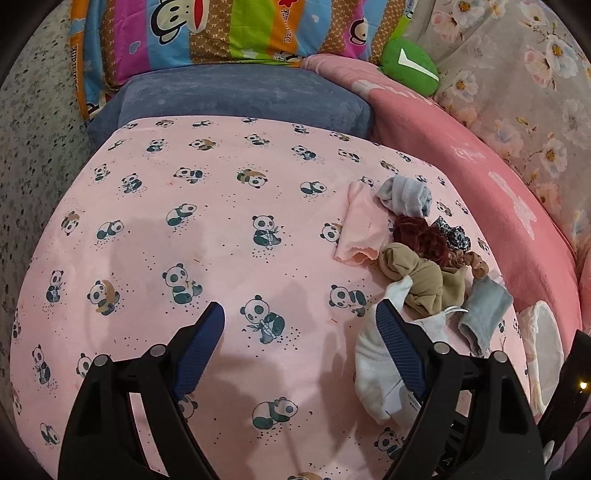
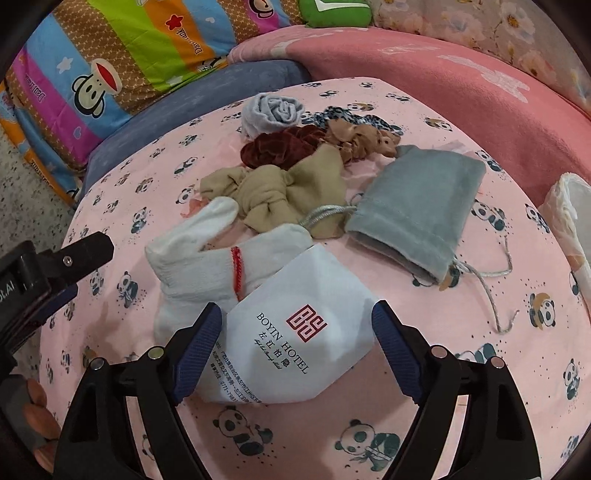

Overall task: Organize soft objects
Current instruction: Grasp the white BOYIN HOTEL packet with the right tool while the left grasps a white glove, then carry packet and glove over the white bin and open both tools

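Note:
A heap of soft items lies on the pink panda sheet [image 1: 221, 206]. My right gripper [image 2: 297, 317] is open, its fingers either side of a white hotel bag [image 2: 295, 332]. Behind the bag lie a white glove [image 2: 207, 254] with a red thread, a knotted tan cloth [image 2: 280, 195], a grey velvet pouch [image 2: 417, 206], a dark red scrunchie [image 2: 280, 147] and a rolled grey cloth [image 2: 269, 112]. My left gripper [image 1: 301, 317] is open over bare sheet, left of the heap; its right finger overlaps the white glove [image 1: 373, 365]. A folded pink cloth [image 1: 360, 229] lies beside the heap.
Behind the sheet sit a blue cushion [image 1: 236, 96], a striped cartoon quilt [image 1: 207, 33], a pink blanket [image 1: 461, 147] and a green plush [image 1: 410, 66]. A white item [image 2: 569, 206] lies at the right edge. The left gripper's body [image 2: 44, 273] shows in the right wrist view.

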Demonstrator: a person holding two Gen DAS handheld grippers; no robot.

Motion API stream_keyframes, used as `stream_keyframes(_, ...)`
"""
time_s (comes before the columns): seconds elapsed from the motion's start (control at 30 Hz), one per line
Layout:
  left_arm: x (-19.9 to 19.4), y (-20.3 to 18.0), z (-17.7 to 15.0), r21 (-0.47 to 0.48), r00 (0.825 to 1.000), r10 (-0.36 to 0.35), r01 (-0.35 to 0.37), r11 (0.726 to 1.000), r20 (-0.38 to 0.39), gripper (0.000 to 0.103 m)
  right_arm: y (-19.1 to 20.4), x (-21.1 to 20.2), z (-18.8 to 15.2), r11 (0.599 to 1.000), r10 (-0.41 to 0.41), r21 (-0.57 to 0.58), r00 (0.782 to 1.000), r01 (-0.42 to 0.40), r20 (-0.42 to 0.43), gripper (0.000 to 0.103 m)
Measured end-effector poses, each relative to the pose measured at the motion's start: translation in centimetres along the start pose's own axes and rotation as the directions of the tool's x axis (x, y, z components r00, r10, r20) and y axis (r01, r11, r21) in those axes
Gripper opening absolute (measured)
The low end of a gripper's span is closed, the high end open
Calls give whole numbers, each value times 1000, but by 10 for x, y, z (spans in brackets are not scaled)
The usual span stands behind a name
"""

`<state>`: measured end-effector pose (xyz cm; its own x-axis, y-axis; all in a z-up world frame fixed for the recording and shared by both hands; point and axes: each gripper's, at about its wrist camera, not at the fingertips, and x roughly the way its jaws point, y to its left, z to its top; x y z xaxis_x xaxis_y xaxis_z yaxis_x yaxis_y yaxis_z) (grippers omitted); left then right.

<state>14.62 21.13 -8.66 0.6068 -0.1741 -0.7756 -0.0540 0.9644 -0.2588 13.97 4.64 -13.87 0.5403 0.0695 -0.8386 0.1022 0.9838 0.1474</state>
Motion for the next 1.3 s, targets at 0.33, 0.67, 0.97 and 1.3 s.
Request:
stream_keyframes(0.33,24,-33,-22,53,992,-80,86,995,-95,80,-34,-17,-28,998,-51,-24,999,51,8,77)
stream_keyframes(0.67,29,-53,-43,102,978,-118,137,985,-172,31,-39,-28,-38,999,18,-43,1000,-18,-8,37)
stream_keyframes(0.97,-1,-71,-46,147,987,-105,122,982,-124,18,-38,-56,-43,993,99,-70,995,-98,19,16)
stream_keyframes(1.3,-41,-114,-43,195,989,-135,143,970,-54,18,-65,-113,-37,989,149,-39,981,-146,122,9)
